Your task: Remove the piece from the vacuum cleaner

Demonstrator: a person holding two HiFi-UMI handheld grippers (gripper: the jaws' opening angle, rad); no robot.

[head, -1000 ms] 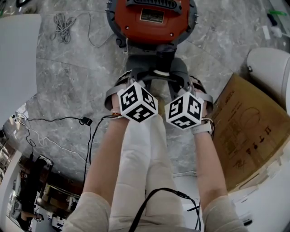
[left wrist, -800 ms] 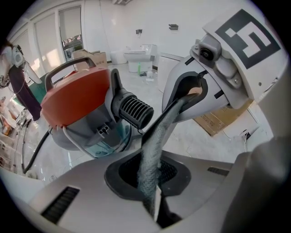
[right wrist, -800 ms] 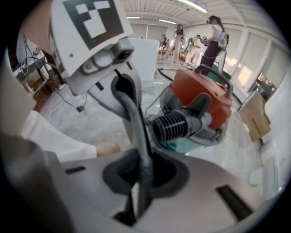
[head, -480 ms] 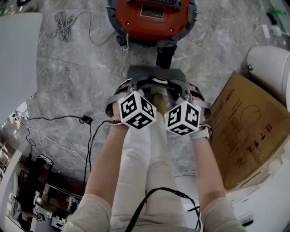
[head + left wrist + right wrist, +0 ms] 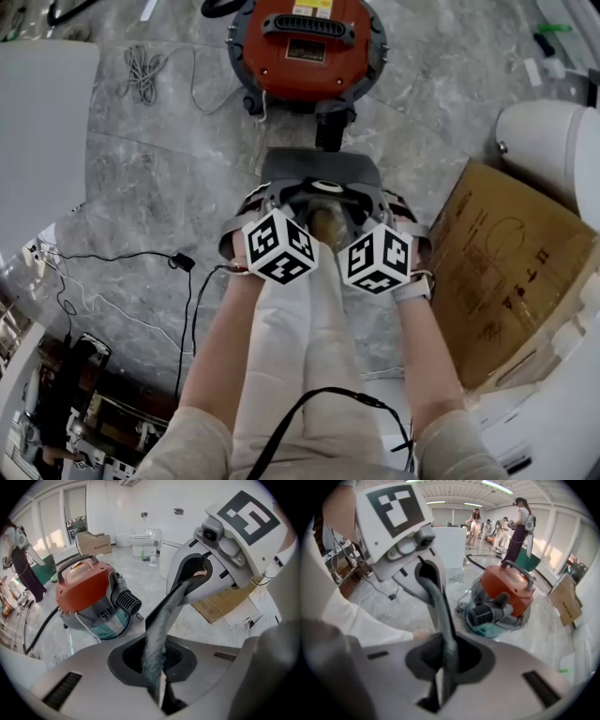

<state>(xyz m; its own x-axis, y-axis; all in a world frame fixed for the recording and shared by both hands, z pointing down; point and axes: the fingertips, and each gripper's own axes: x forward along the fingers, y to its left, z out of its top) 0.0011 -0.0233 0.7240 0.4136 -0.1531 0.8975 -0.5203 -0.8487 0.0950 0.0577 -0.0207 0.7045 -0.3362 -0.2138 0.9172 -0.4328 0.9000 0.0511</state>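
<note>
Already the grey piece sits apart from the black inlet port of the orange vacuum cleaner. It is held above the marble floor, on the near side of the machine. The left gripper and the right gripper meet at the dark oval socket in the middle of the piece, each with its fingers closed almost together on that part. So the removal looks done in substance, and the risks lie in carrying the piece and setting it down.

The main risk, as I judge it, is the grip itself. Both holds are narrow and sit at nearly the same spot, while the piece spreads wide to left and right of it. Nothing supports its outer ends, so it could tilt or pivot about the socket. If the two hands drift apart or twist unevenly, one pair of fingers could slide off the rim. The other pair alone would likely not hold a broad plastic part, and it would drop onto the hard floor.

A swing toward the far side could knock the piece against the port. Setting it down to the right risks the cardboard box, and to the left the black cable.
</note>
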